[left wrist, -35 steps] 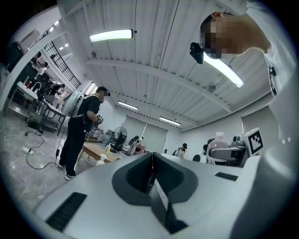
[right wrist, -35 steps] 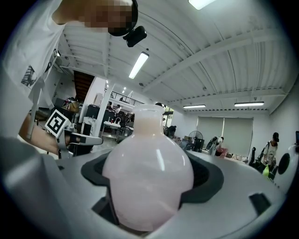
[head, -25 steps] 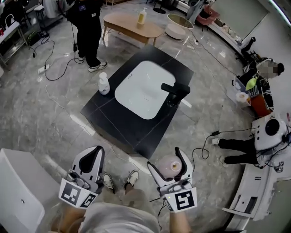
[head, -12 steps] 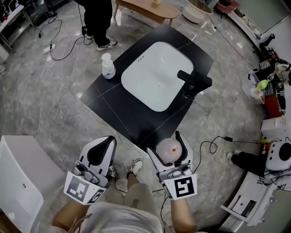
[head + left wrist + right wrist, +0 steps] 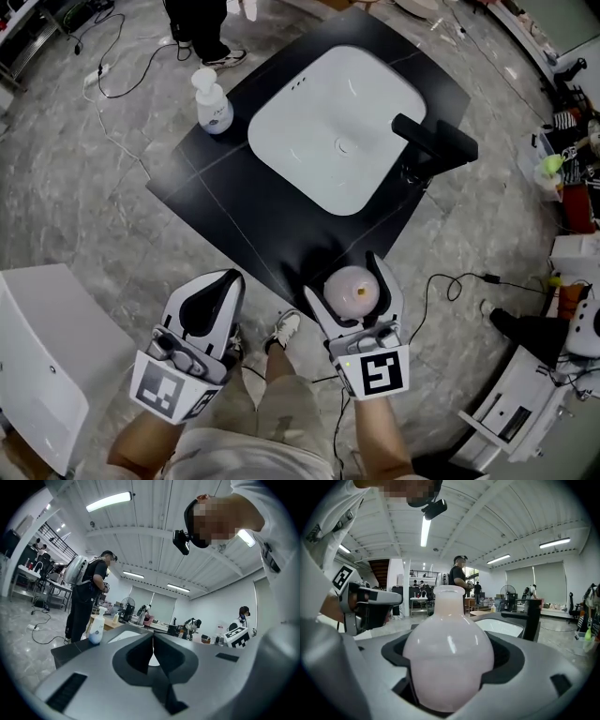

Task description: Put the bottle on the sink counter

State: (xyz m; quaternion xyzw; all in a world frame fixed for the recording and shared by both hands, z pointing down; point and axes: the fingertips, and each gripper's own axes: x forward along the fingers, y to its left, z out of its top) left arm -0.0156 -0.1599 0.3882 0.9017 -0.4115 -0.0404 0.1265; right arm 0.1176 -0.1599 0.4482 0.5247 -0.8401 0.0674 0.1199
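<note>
The black counter has drawn closer in the head view over the last second, and its near corner now sits just ahead of both grippers. The right gripper is clamped on the bottle, a pale pink, round-bodied one with a narrow open neck. Its jaws press the belly from either side (the right gripper view shows this plainly, with the bottle upright and filling the gap). The bottle is carried in the air, right at the counter's near corner, not set down.

The left gripper is beside it at about the same height, jaws brought together with only a sliver between them and nothing held.

Moving outward, the counter holds a white basin sunk into its middle, with a black faucet on the basin's right side. A white pump bottle stands on the counter's far left corner, well apart from the carried bottle.

Around the counter is grey marble floor with cables trailing across it. A white cabinet stands at the left edge, and a person in dark clothes is at the top, just past the pump bottle.
</note>
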